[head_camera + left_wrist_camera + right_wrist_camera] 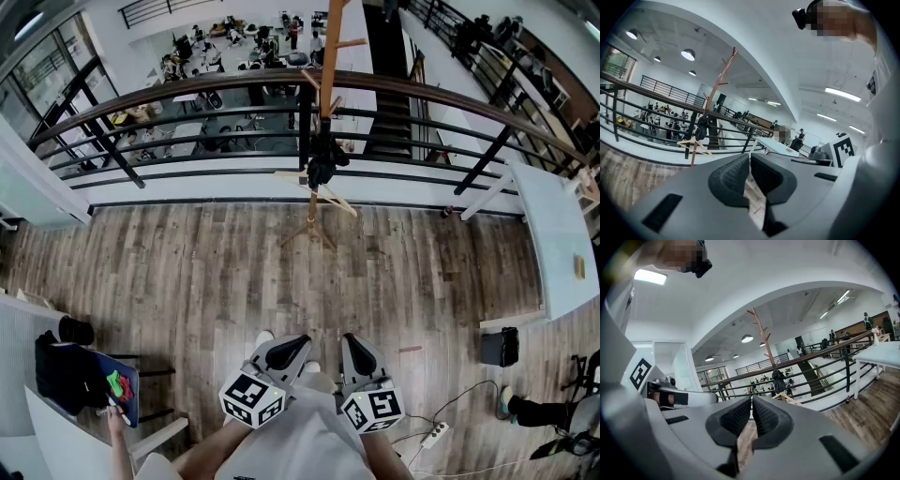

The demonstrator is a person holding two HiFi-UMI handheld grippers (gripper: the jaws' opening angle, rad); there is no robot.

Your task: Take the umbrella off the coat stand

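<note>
The wooden coat stand (325,103) rises by the railing at the far edge of the wood floor, well ahead of me. A folded black umbrella (323,161) hangs on its pole, about halfway up. Low in the head view, close to my body, my left gripper (285,353) and right gripper (357,355) sit side by side, both shut and holding nothing. The left gripper view shows the stand (715,98) and umbrella (702,127) far beyond the shut left gripper (750,165). Past the shut right gripper (752,405), the stand (764,341) and umbrella (778,379) appear again.
A curved black railing (187,117) runs behind the stand, over a lower hall. A white table (553,244) stands at the right, with a black bag (500,346) and a power strip (432,434) on the floor near it. At the left is a chair (80,375) with dark things on it.
</note>
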